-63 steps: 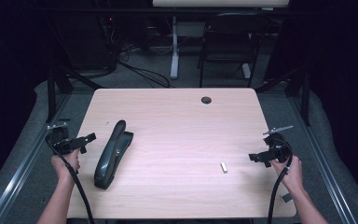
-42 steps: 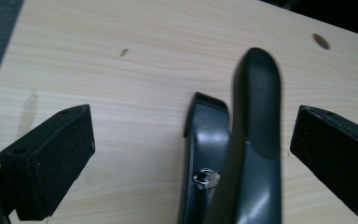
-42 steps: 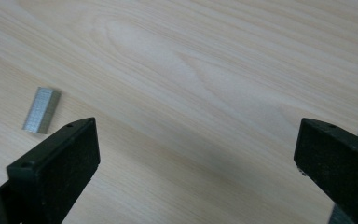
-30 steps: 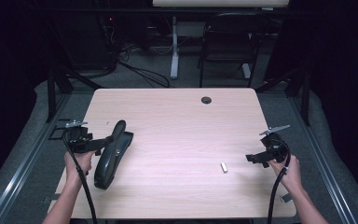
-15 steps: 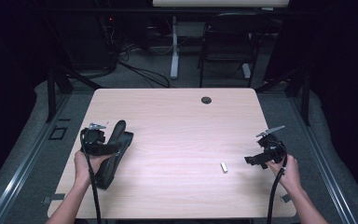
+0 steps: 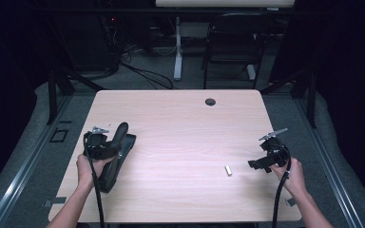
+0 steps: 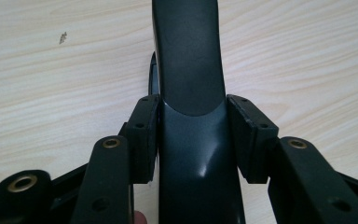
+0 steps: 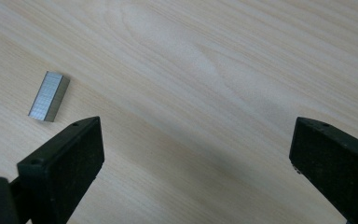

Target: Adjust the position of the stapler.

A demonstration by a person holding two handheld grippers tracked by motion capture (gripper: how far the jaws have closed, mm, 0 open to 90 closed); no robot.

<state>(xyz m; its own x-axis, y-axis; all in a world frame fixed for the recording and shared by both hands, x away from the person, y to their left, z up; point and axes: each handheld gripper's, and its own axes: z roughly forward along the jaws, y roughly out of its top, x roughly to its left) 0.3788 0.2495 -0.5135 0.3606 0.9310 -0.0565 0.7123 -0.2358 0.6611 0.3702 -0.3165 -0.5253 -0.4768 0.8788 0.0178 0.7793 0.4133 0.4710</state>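
Seen along the right gripper (image 8: 196, 154), two black jaws stand wide apart above a pale wood-grain table (image 8: 223, 60), with nothing between them, while a small grey block of staples (image 8: 49, 95) lies just beyond the left-hand jaw.

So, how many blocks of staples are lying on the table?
1. The block of staples lies on the table near its right front part, just left of the right gripper. More may be hidden inside the stapler.
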